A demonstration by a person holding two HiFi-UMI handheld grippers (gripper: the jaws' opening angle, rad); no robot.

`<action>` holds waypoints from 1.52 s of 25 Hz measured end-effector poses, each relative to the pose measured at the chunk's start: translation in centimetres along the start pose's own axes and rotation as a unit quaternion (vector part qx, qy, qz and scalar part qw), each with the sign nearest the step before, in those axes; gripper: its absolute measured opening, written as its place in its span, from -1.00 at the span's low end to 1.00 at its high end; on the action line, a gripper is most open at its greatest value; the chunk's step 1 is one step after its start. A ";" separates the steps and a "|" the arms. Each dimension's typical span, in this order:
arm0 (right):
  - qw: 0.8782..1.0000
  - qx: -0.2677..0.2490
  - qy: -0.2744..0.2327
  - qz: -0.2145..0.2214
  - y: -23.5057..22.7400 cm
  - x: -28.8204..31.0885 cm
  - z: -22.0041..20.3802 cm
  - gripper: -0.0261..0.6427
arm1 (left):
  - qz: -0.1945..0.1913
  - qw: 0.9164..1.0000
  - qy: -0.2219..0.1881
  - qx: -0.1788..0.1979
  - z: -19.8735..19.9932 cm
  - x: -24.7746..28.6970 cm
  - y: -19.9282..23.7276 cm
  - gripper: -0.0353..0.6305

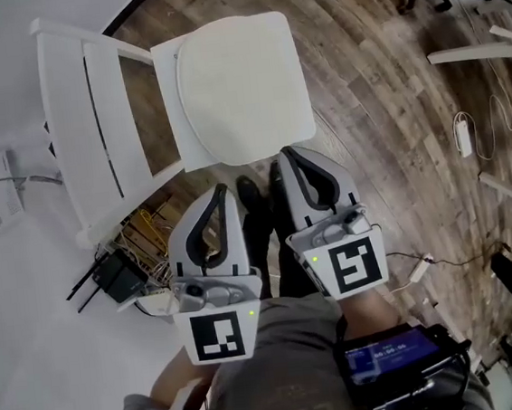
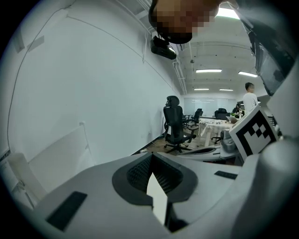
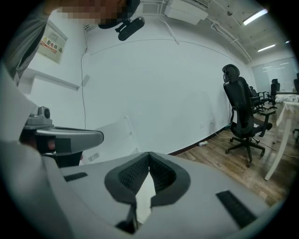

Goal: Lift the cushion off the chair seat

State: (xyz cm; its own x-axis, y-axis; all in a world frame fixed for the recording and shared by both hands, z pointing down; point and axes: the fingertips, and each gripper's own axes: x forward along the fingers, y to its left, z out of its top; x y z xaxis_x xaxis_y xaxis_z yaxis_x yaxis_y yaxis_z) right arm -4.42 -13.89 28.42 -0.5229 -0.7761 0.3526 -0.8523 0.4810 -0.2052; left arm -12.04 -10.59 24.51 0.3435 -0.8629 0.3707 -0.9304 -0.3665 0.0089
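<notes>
**Approach to the lift, head view with both gripper views.** The white chair stands on the wood floor ahead of both grippers. Its slatted back is off to their far left and its seat lies straight in front. The pale cushion, the thing to be lifted, lies flat on that seat and covers nearly all of it, leaving a bare strip on the side toward the back. In the head view its near edge sits just beyond the tip of the right gripper, and farther ahead and to the right of the left gripper. Each gripper's own view shows its jaws closed tip to tip with nothing between them, and neither appears to touch the cushion.

To do the step well, both pairs of jaws should probably open before they reach the near edge. They should then take that edge at two well-separated places, with one jaw slipped between cushion and seat and the other on top. Raising both grippers together and level would likely keep the soft pad from sagging or dragging the light chair. Whether ties hold the cushion down cannot be told.

No container is in view; the seat is the only bearer and carries the cushion alone. A small black box with aerials and loose cables lie on the floor left of the left gripper.
</notes>
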 end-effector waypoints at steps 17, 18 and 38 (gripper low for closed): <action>0.997 0.025 0.072 -0.006 -3.1 1.5 -14.5 -0.90 | -0.010 0.998 0.044 -0.042 -11.4 3.9 -1.9 -0.88; 0.997 0.027 0.076 -0.006 -3.3 1.6 -15.4 -0.90 | -0.011 0.998 0.045 -0.044 -12.0 4.2 -2.0 -0.88; 0.986 0.034 0.159 -0.021 -5.5 8.4 -29.5 -0.90 | 0.009 0.993 0.068 -0.099 -22.2 8.0 1.0 -0.88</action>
State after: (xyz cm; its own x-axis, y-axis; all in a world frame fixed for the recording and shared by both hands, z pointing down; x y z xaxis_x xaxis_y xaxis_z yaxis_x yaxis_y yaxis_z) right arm -3.84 -11.04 59.46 -0.4666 -0.6225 0.6283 -0.8775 0.4147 -0.2408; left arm -13.08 -10.12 48.05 0.3181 -0.8091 0.4942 -0.9479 -0.2637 0.1785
